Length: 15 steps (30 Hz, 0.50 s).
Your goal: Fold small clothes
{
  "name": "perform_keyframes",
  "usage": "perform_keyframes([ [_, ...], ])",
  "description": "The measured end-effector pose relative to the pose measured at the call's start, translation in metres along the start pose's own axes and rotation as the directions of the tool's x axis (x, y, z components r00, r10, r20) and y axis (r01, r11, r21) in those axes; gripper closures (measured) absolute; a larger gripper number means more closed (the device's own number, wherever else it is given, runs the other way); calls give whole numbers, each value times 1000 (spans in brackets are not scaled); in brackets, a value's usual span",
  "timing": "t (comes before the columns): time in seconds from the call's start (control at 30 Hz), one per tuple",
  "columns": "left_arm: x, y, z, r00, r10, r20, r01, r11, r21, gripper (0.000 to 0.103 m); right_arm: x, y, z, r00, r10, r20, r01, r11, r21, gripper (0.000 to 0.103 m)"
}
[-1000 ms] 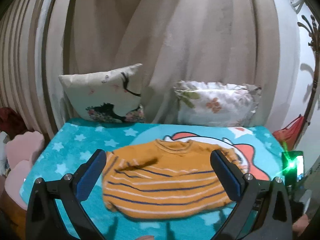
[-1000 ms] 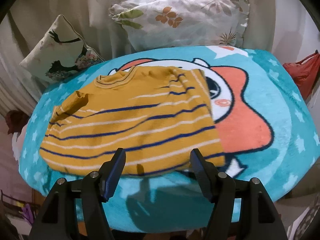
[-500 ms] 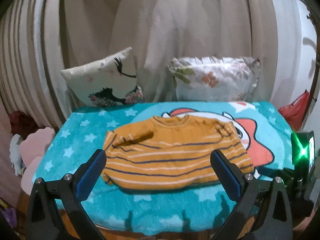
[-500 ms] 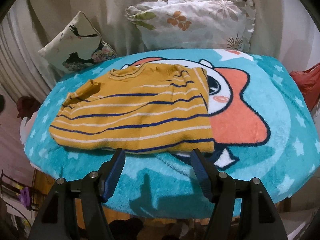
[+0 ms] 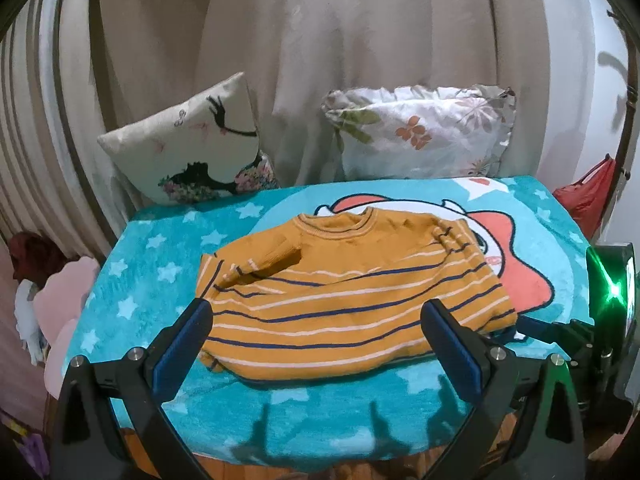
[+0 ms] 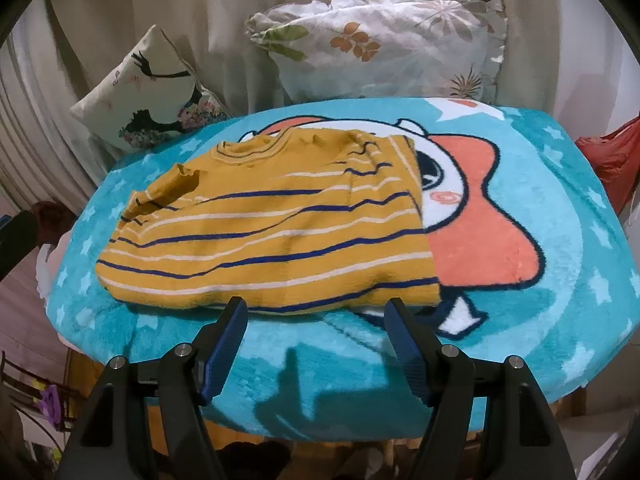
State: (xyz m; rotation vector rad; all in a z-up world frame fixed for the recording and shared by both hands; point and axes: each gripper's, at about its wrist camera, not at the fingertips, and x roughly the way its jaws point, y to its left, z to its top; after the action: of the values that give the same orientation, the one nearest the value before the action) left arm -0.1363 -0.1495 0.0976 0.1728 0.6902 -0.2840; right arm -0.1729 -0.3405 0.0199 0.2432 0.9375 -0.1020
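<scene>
We are easing both grippers back from the striped orange sweater, lying folded on the teal cartoon blanket; left gripper and right gripper are hanging wide and empty, so this fold looks finished.

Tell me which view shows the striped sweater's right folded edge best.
The right wrist view. There the mustard striped sweater lies closer and its right edge runs as a clean line across the cartoon blanket. The left wrist view shows the whole sweater too, but farther off, with that edge rumpled and less distinct.
</scene>
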Motion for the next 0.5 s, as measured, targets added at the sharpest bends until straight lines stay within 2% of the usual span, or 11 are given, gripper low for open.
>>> perform_keyframes([
  [0.33, 33, 39, 3, 997, -2, -81, 2, 1000, -1, 0, 35, 45, 9, 998, 10, -57, -12, 999, -34, 27],
  [0.5, 51, 57, 4, 992, -25, -120, 24, 1000, -5, 0, 53, 63, 12, 996, 7, -88, -10, 999, -35, 27],
])
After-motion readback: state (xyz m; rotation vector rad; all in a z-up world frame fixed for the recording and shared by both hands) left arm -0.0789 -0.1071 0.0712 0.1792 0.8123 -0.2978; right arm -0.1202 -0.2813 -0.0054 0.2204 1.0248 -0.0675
